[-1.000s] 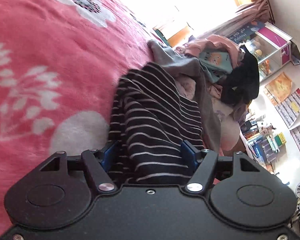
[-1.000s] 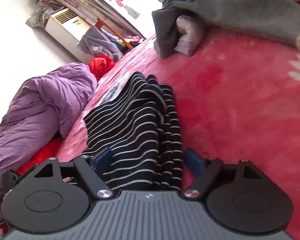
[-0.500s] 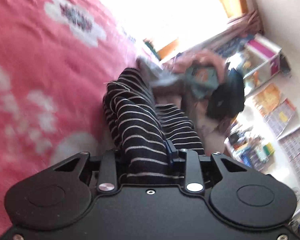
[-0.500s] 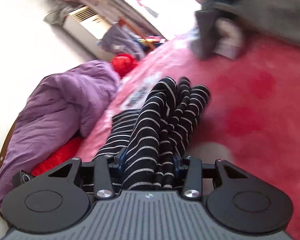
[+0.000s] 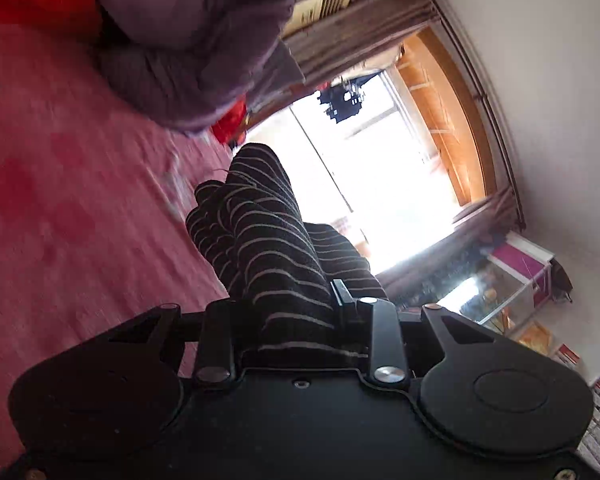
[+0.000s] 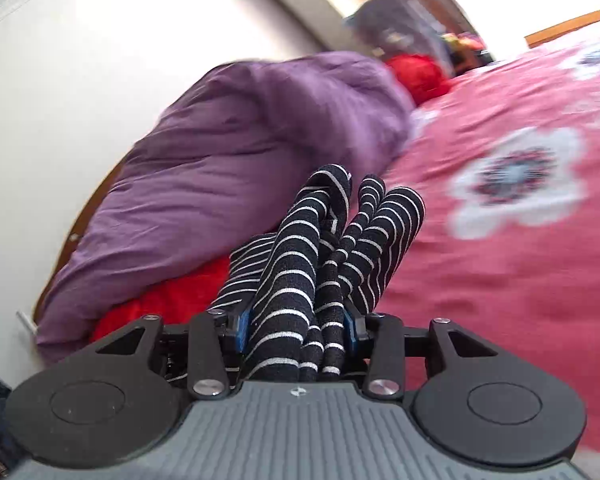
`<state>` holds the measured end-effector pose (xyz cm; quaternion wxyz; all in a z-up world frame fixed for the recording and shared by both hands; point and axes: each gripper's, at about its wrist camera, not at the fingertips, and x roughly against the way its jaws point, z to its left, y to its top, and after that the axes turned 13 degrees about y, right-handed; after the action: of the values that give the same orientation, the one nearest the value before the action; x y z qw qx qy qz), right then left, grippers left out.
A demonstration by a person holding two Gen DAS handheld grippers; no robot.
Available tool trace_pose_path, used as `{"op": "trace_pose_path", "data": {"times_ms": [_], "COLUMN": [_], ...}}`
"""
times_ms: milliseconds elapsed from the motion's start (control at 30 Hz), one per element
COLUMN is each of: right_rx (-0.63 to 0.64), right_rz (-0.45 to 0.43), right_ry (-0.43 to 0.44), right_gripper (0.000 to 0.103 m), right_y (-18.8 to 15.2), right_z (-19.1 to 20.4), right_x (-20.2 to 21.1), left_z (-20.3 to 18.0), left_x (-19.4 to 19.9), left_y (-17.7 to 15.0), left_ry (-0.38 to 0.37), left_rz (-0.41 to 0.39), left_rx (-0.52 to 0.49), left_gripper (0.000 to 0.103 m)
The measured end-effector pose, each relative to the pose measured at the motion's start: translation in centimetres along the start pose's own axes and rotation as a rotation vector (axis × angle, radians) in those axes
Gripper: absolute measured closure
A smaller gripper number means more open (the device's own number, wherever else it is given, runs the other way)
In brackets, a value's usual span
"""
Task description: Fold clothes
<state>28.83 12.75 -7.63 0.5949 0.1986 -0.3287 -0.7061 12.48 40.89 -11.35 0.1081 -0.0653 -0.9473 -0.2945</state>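
Both tongs, left (image 5: pixel 284 312) and right (image 6: pixel 296 330), are clamped on bunched folds of a black knit garment with thin white stripes (image 6: pixel 300 264), held centre-frame above the pink flowered bed blanket (image 6: pixel 500 240). Drawing the two ends apart evenly should likely flatten it; its soft fabric bulges in ridges beyond the grip.

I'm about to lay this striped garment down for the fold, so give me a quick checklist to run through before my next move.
1. Left gripper shut on the striped garment: ok.
2. Right gripper shut on the same garment: ok.
3. Fabric spread flat between grips: not ok, bunched in both jaws.
4. Bare pink blanket to lay it on: ok.
5. Purple duvet out of the way: cannot tell, it lies close.
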Motion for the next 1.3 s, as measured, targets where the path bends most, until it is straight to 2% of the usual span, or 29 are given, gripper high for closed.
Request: {"op": "trace_pose_path", "data": {"times_ms": [100, 233, 333, 400, 433, 467, 500, 533, 567, 600, 667, 700, 767, 800, 867, 900, 967, 1033, 1067, 1100, 1200, 1233, 1300], "right_rx": [0.018, 0.043, 0.051, 0.077, 0.080, 0.084, 0.098, 0.111, 0.124, 0.135, 0.174, 0.181, 0.219, 0.234, 0.269, 0.273, 0.271, 0.250, 0.219, 0.201, 0.180, 0.197, 0.232], "right_rz": [0.041, 0.079, 0.101, 0.128, 0.140, 0.152, 0.182, 0.234, 0.285, 0.332, 0.343, 0.316, 0.244, 0.207, 0.147, 0.147, 0.182, 0.312, 0.383, 0.346, 0.332, 0.328, 0.332], "right_ry": [0.070, 0.160, 0.236, 0.279, 0.282, 0.282, 0.227, 0.127, 0.029, -0.055, -0.099, -0.080, -0.072, -0.057, -0.037, -0.021, 0.018, -0.044, -0.082, -0.083, -0.119, -0.128, -0.160], "right_gripper": [0.060, 0.060, 0.060, 0.060, 0.060, 0.058, 0.053, 0.053, 0.053, 0.053, 0.053, 0.053, 0.053, 0.053, 0.053, 0.053, 0.054, 0.055, 0.055, 0.055, 0.054, 0.054, 0.049], "right_y": [0.5, 0.9, 1.4, 1.6, 1.5, 1.5, 1.3, 0.8, 0.3, -0.3, -1.0, -1.0, -0.7, -0.5, -0.4, -0.5, -1.1, -2.5, -3.3, -3.5, -2.6, -2.5, -2.2], "right_z": [0.8, 1.1, 1.1, 1.5, 1.4, 1.3, 0.8, -0.1, -0.9, -1.6, -2.1, -1.8, -0.8, -0.2, 1.0, 1.3, 1.6, 0.4, -0.6, -1.1, 0.1, 0.8, 2.2], "right_x": [-5.3, -11.2, -15.2, -18.0, -19.5, -21.0, -22.5, -24.2, -25.9, -27.0, -27.0, -26.3, -24.7, -23.9, -22.5, -22.3, -22.1, -23.7, -24.7, -24.4, -23.9, -23.4, -22.6], "left_z": [0.9, 1.5, 3.0, 4.5, 5.4, 6.3, 7.3, 8.1, 8.1, 7.4, 5.7, 4.8, 3.9, 4.0, 4.1, 4.5, 5.2, 6.7, 7.0, 7.3, 6.9, 6.6, 5.8], "left_x": [1.8, 3.6, 4.2, 4.2, 3.8, 3.4, 2.4, 1.4, 0.8, 0.6, 0.9, 1.1, 1.3, 1.3, 0.8, 0.1, -1.6, -2.7, -2.9, -2.6, -2.4, -2.0, -1.1], "left_y": [2.1, 4.1, 5.1, 5.4, 5.3, 5.3, 5.2, 5.3, 5.3, 5.3, 5.2, 5.2, 5.0, 5.0, 5.1, 5.1, 5.2, 5.0, 4.8, 4.7, 4.3, 4.4, 4.5], "left_ry": [0.064, 0.106, 0.149, 0.178, 0.229, 0.286, 0.364, 0.454, 0.519, 0.555, 0.620, 0.652, 0.649, 0.605, 0.531, 0.551, 0.605, 0.682, 0.697, 0.695, 0.699, 0.674, 0.615], "left_rz": [-0.113, -0.246, -0.333, -0.373, -0.384, -0.394, -0.348, -0.266, -0.223, -0.229, -0.292, -0.325, -0.380, -0.381, -0.333, -0.284, -0.176, -0.105, -0.094, -0.095, -0.120, -0.144, -0.189], "left_rx": [-0.033, -0.062, -0.039, 0.016, 0.062, 0.112, 0.153, 0.165, 0.122, 0.061, -0.048, -0.103, -0.177, -0.188, -0.196, -0.193, -0.182, -0.155, -0.152, -0.149, -0.210, -0.201, -0.173], "left_gripper": [0.075, 0.075, 0.074, 0.074, 0.073, 0.058, 0.035, 0.036, 0.041, 0.041, 0.041, 0.041, 0.042, 0.048, 0.052, 0.053, 0.053, 0.056, 0.063, 0.063, 0.060, 0.058, 0.033]}}
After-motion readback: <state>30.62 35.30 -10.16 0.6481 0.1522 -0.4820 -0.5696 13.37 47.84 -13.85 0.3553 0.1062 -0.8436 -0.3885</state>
